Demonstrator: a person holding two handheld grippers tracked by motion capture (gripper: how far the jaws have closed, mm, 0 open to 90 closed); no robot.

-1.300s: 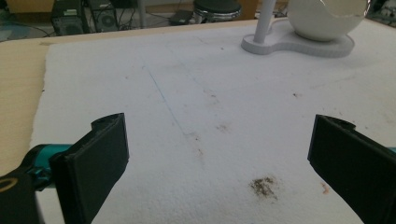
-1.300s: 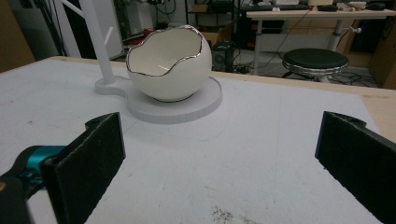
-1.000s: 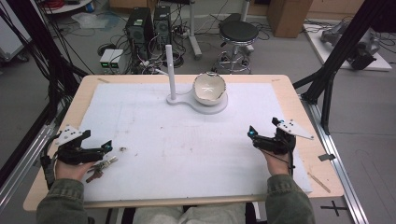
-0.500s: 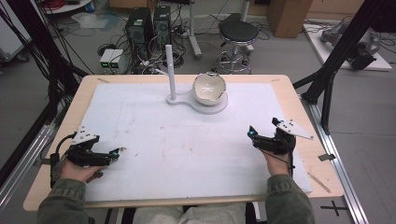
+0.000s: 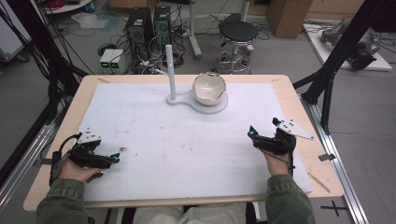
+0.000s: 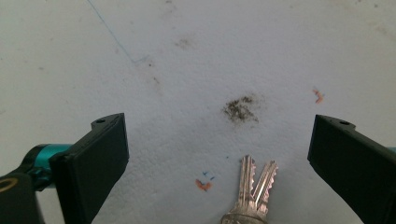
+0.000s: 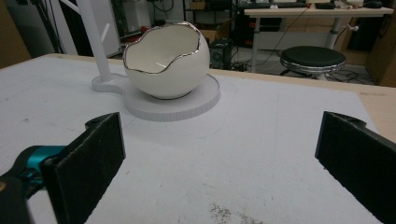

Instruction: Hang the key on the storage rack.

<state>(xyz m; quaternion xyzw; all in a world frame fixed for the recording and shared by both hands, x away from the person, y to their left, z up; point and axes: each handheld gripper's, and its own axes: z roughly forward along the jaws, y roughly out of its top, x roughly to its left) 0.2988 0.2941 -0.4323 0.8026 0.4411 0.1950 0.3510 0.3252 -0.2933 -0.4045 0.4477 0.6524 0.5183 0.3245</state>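
Keys (image 6: 250, 193) lie flat on the white mat (image 5: 196, 140) between the wide-open jaws of the left gripper (image 6: 219, 163), two blades fanned apart and pointing away from the camera, their heads cut off by the bottom edge of the left gripper view. By the look of it the step in hand is the approach for a pick-up: the jaws straddle the keys but touch nothing. From above, the left gripper (image 5: 114, 158) sits near the mat's left front corner with a small dark thing just beyond its tips, too small to make out from there. The next move probably calls for lowering the jaws until they meet the mat and closing across the thin blades, which lie so flat that they could slip out from under the pads. The right gripper (image 5: 252, 133) rests on the right side of the mat, jaws also spread wide and holding nothing, facing the egg-shaped bowl (image 7: 166, 60) on its round white stand (image 7: 187, 105) with an upright post (image 5: 170, 70). Room is generous: the middle of the mat is bare, the bowl stands well away at the far edge, and only the table's front edge (image 5: 187, 203) is near the left hand (image 5: 77, 170).
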